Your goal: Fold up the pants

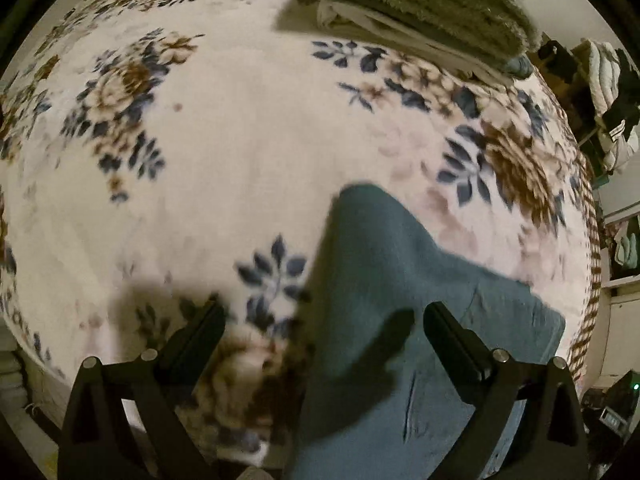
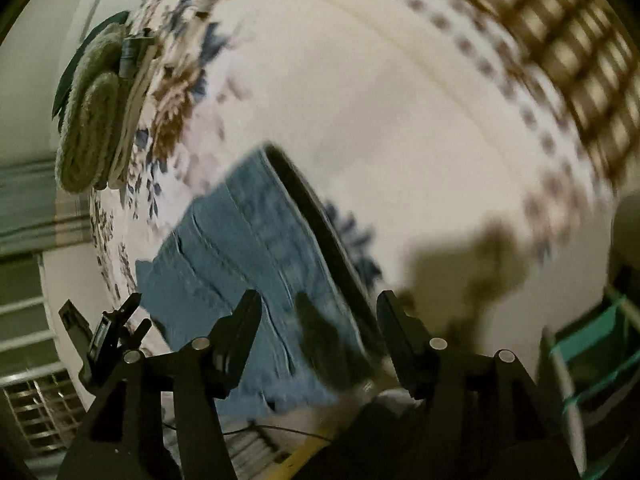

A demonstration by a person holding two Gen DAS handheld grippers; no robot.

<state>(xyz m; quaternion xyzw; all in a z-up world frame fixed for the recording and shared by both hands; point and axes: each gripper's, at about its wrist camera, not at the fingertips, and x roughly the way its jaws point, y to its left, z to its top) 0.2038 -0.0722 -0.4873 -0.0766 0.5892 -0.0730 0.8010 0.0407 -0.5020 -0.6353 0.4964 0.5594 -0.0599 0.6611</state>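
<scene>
Blue denim pants [image 1: 400, 312] lie folded on a floral blanket [image 1: 240, 140] covering a bed, near its front edge. My left gripper [image 1: 324, 316] is open above the pants' left edge, holding nothing. In the right wrist view the pants [image 2: 248, 248] show as a folded stack with a dark edge on the right. My right gripper [image 2: 318, 312] is open over the near end of the pants, empty. The left gripper [image 2: 116, 328] shows at the lower left of that view. Both views are blurred.
A pile of folded green and white towels [image 1: 420, 4] sits at the bed's far side; it also shows in the right wrist view [image 2: 92, 120]. Shelves with clothes [image 1: 608, 92] stand to the right. A green crate [image 2: 592, 360] is beside the bed.
</scene>
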